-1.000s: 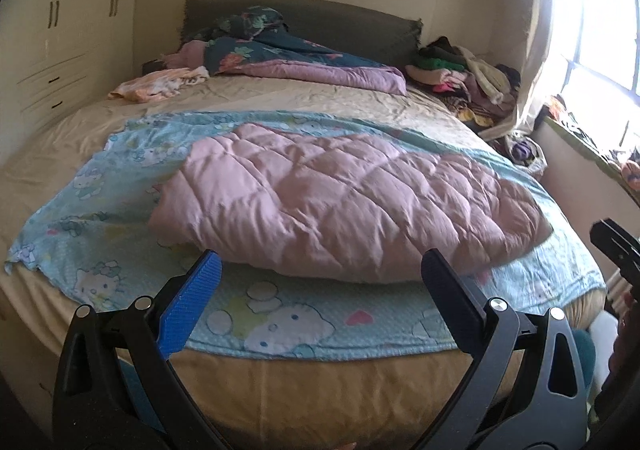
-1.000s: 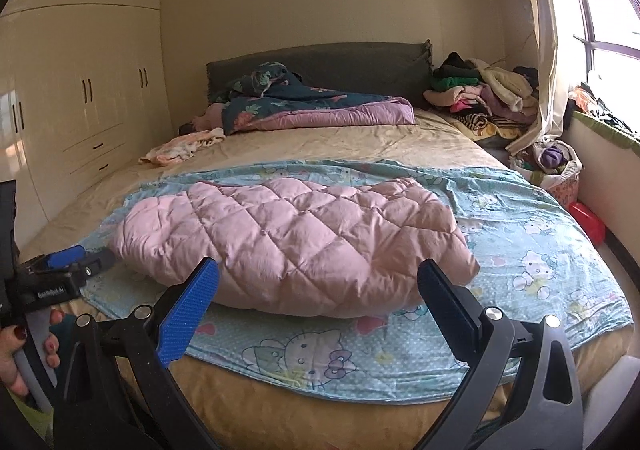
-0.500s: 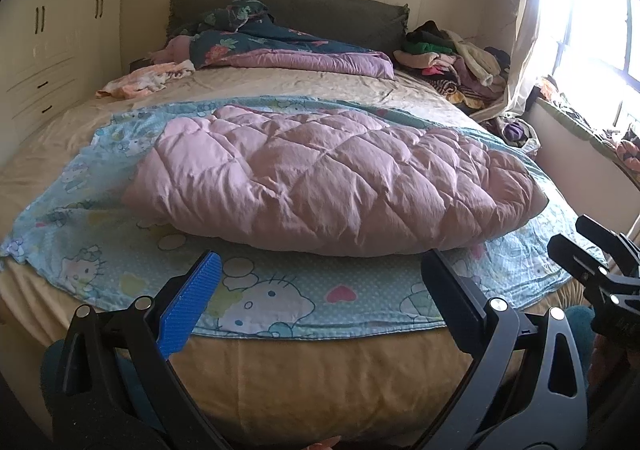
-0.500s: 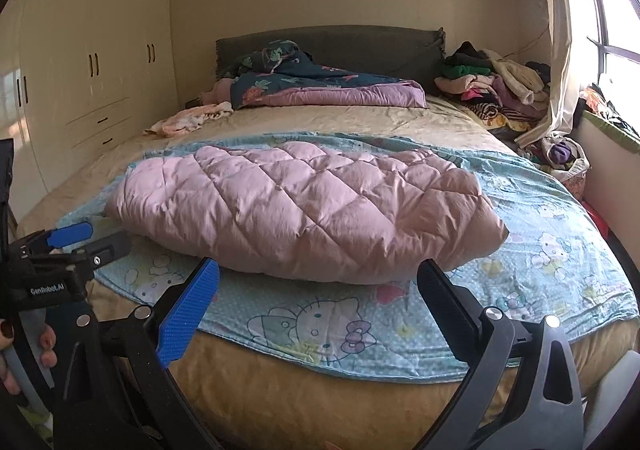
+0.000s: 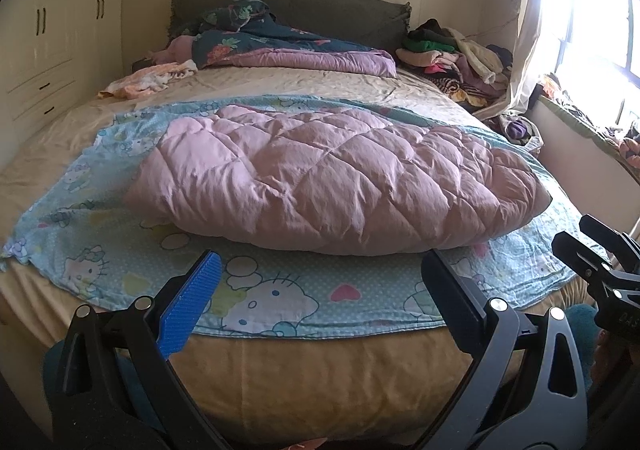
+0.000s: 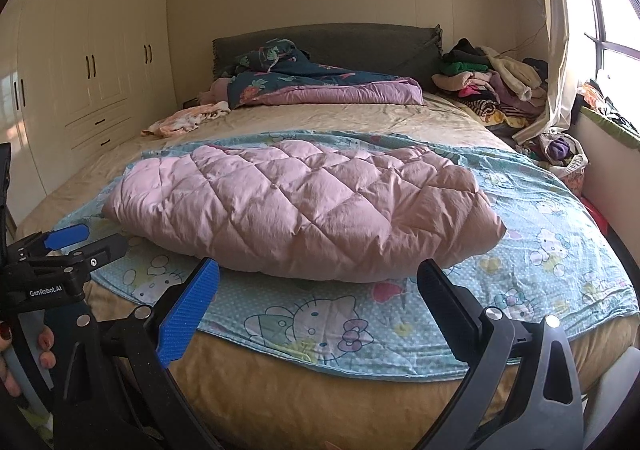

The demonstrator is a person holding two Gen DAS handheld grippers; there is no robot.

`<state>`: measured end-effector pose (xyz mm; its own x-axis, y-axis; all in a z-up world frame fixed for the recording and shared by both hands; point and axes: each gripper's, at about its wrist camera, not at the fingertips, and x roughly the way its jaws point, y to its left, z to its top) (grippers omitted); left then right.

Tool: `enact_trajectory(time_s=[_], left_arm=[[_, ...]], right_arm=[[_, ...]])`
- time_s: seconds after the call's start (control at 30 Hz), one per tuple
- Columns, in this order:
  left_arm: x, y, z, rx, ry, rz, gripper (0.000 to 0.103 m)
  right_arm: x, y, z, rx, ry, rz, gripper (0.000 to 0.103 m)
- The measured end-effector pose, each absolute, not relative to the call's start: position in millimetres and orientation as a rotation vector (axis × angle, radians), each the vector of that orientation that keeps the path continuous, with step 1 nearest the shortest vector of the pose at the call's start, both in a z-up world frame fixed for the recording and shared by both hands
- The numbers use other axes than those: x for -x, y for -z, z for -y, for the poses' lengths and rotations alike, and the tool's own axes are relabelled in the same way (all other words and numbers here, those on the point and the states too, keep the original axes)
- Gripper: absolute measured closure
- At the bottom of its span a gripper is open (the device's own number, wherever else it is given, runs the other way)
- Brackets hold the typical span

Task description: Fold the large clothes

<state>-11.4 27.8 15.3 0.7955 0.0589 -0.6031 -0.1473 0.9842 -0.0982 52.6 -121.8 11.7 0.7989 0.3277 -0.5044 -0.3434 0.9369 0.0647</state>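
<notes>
A: Bedroom. Bed (image 5: 320, 378) fills both views; cream wardrobe (image 6: 92, 62) at far left of frame, grey headboard (image 5: 320, 10) top centre, heap of loose clothes (image 5: 456, 54) upper right by the window.

B: Task item?

A: Pink quilted garment (image 5: 332, 178), puffy, lying centre frame on a blue cartoon sheet (image 5: 260, 294). It looks already doubled over, though I cannot tell how many layers.

B: Grippers, left first.

A: Left gripper (image 5: 320, 290) low in frame, spread wide, holding nothing, short of the sheet's near edge. Right gripper (image 6: 318, 290) likewise released and empty, same height.

B: Step?

A: Judged: approach, before any grasp. Neither tool touches cloth.

B: Next move needs?

A: Likely both reaching forward to the garment's near hem, one toward each end, pinching fabric only, not the sheet beneath.
</notes>
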Motion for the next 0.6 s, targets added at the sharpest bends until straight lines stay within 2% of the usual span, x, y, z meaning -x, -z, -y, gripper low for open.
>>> enact_trajectory(time_s=[0.6], left_arm=[[11.8, -16.8, -28.9, 0.138, -0.120, -0.646, 0.009]], right_arm=[[-51.8, -12.4, 123.7, 0.032, -0.357, -0.531, 0.004]])
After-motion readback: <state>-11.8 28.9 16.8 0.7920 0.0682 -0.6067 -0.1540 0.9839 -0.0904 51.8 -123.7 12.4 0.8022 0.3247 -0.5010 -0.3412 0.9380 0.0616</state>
